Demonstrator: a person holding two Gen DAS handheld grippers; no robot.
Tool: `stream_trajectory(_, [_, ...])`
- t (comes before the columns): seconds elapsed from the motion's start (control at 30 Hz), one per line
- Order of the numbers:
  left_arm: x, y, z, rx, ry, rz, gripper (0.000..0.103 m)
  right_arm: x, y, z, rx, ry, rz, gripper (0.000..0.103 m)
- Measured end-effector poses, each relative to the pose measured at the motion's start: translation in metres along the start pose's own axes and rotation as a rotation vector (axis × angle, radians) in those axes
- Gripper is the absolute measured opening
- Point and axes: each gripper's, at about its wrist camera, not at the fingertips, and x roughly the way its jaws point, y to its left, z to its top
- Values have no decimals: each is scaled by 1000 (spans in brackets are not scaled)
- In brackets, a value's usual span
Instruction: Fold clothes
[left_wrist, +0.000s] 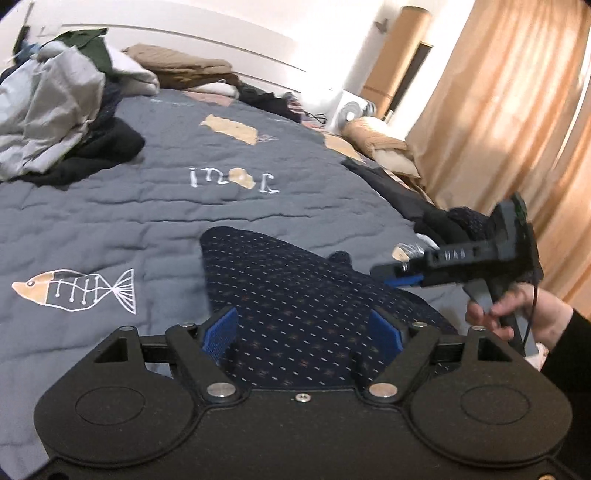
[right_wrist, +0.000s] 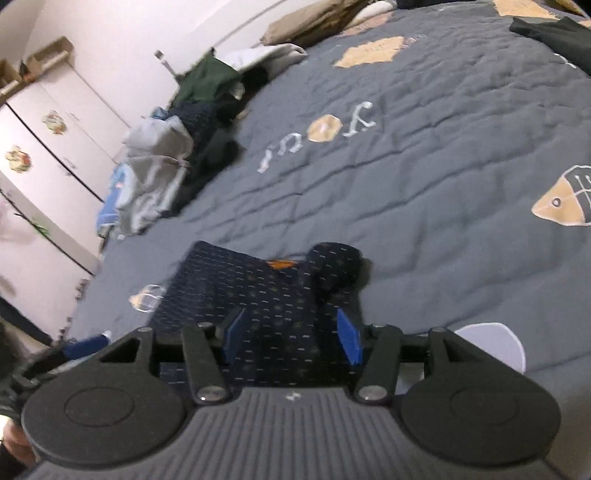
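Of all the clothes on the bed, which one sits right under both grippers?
The navy dotted garment, spread flat alone at the near edge. The other clothes lie heaped far off by the headboard.

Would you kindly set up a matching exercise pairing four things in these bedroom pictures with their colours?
Things:
1. patterned garment
2. quilt
3. curtain
4. left gripper pads

Colours:
A. peach-orange
B. bright blue
C. navy with small light dashes
D. slate grey with fish motifs

Pairs: 1-C, 2-D, 3-A, 4-B
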Motion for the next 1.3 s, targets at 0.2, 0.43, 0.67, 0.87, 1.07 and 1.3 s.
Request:
stream_trajectory(0.2, [-10, -3, 4, -11, -39, -9, 81, 10, 10, -7, -49, 13, -14, 52])
stream_trajectory(0.43, [-7, 0, 6, -14, -43, 36, 82, -4, 24, -5, -81, -32, -23, 6])
stream_trajectory(0.67, [-7, -1, 6, -3, -54, 36, 82, -37, 45, 2, -141, -262, 8, 4])
stream_trajectory(0.87, [0, -3, 4, 7, -39, 40, 82, -3, 32, -5, -156, -292, -50, 5])
stream_trajectory(1.07, [1, -5, 1, 20, -19, 47, 83, 12, 16, 3, -72, -208, -88, 11])
stream_trajectory(1.3, [-9, -18, -1, 47, -17, 8, 83, -50, 30, -5, -42, -268, -70, 40])
